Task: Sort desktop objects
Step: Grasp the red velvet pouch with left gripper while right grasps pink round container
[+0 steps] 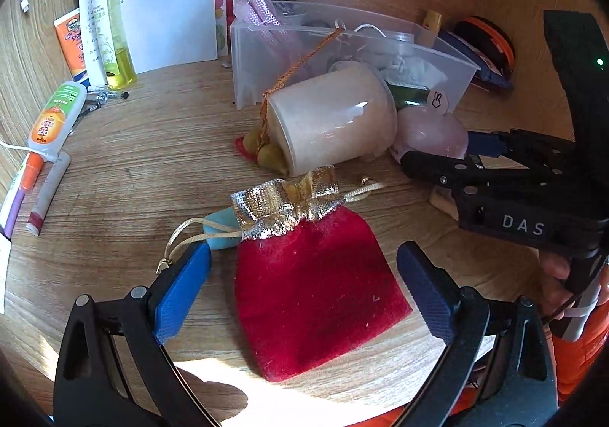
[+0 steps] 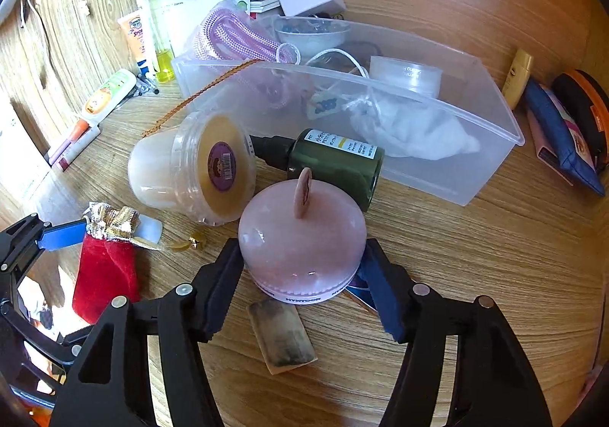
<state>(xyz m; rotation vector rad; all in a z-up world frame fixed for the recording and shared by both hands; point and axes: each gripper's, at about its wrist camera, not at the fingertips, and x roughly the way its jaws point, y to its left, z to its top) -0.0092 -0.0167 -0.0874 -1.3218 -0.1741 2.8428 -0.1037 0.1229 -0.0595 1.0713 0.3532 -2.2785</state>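
My left gripper has its two blue pads spread wide, one on each side of the red velvet pouch. The pads do not touch it. The pouch lies flat on the wooden desk in the lower middle of the left view, with its shiny silver and gold top toward the upper part of the frame. A small light blue thing peeks out just beside that top, on the left.

My right gripper sits around the pink round gadget in the lower middle of the right view. The pads look right up against its sides, but I cannot tell if they squeeze it yet. A little round tab sticks up from its top.

Just behind it — toward the upper part of the frame — a dark green bottle lies on its side, and a cloudy plastic tub lies tipped over on the left. The clear plastic bin stands behind them with a white cloth bag and a pink rope inside. A worn flat card lies on the desk between my right fingers.
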